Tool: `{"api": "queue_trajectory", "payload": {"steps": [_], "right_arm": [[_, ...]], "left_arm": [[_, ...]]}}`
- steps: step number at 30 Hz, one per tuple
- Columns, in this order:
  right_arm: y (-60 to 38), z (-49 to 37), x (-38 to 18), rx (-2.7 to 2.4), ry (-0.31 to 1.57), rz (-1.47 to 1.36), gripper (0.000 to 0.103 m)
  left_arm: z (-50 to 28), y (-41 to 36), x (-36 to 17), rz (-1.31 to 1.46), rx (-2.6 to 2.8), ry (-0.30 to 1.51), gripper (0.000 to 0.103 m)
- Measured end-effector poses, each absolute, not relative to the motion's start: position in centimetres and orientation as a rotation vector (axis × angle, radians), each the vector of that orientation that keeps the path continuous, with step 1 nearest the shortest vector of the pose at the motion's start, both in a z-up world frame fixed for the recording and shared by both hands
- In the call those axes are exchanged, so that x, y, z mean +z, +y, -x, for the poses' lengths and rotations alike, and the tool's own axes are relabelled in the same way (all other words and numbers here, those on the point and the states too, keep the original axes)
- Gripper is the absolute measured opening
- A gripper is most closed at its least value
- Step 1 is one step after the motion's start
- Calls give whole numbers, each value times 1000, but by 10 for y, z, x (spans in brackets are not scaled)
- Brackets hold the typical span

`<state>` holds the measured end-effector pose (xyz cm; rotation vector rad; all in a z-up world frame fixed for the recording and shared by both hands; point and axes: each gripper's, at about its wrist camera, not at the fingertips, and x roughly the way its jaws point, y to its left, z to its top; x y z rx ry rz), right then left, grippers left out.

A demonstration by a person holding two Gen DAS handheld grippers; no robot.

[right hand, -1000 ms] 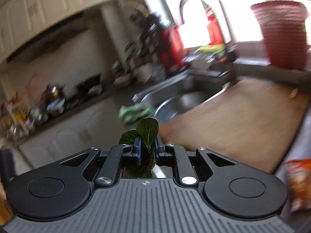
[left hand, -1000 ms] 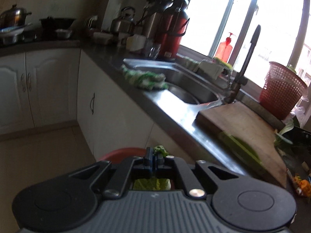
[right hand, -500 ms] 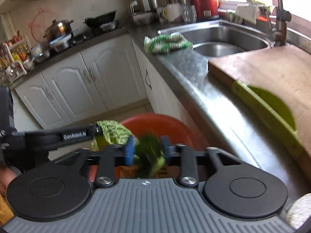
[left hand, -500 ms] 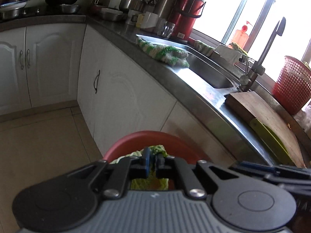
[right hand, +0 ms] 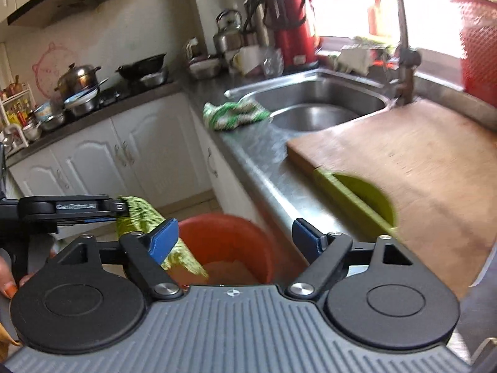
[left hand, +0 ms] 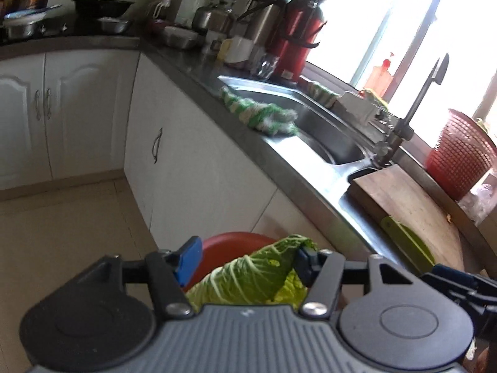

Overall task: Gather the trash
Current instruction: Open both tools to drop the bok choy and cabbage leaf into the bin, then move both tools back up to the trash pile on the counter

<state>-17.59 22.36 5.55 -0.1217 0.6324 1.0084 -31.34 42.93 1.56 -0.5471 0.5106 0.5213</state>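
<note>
An orange bucket (left hand: 230, 242) stands on the floor against the white cabinets, right below both grippers. My left gripper (left hand: 248, 259) is over it with its jaws opening. A pale green cabbage leaf (left hand: 248, 276) lies loose between them, leaning on the right finger and clear of the left pad. In the right wrist view the same leaf (right hand: 139, 214) hangs from the left gripper (right hand: 119, 209) above the bucket (right hand: 248, 233). My right gripper (right hand: 236, 239) has its jaws opening wide, with nothing between them. Its fingers (left hand: 459, 283) show at the left view's right edge.
The steel counter runs back to a sink (right hand: 313, 115) with a green striped cloth (right hand: 233, 115) on its edge. A wooden chopping board (right hand: 419, 161) carries a green plastic scraper (right hand: 357, 199). A red basket (left hand: 459, 152) stands by the window. A person's hand (right hand: 7, 283) shows bottom left.
Both grippers swung from the counter to over the orange bucket. The right jaws opened and their dark green leaf is gone from them. The left jaws opened off the cabbage leaf.
</note>
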Motion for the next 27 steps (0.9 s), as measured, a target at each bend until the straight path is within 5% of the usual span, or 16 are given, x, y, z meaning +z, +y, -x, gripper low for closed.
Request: {"api": "queue_trajectory", "payload": {"steps": [7,12,27], "right_arm": [[191,175,64,943,576,99,103],[176,171,71,909,551,88,103],[114,152,87,762,477,-69,103]], "left_arm": [[302,422,24,511,500,538,63],[283,414,26,447,484,580,79],[279,382,-7,176,495,916,85]]}}
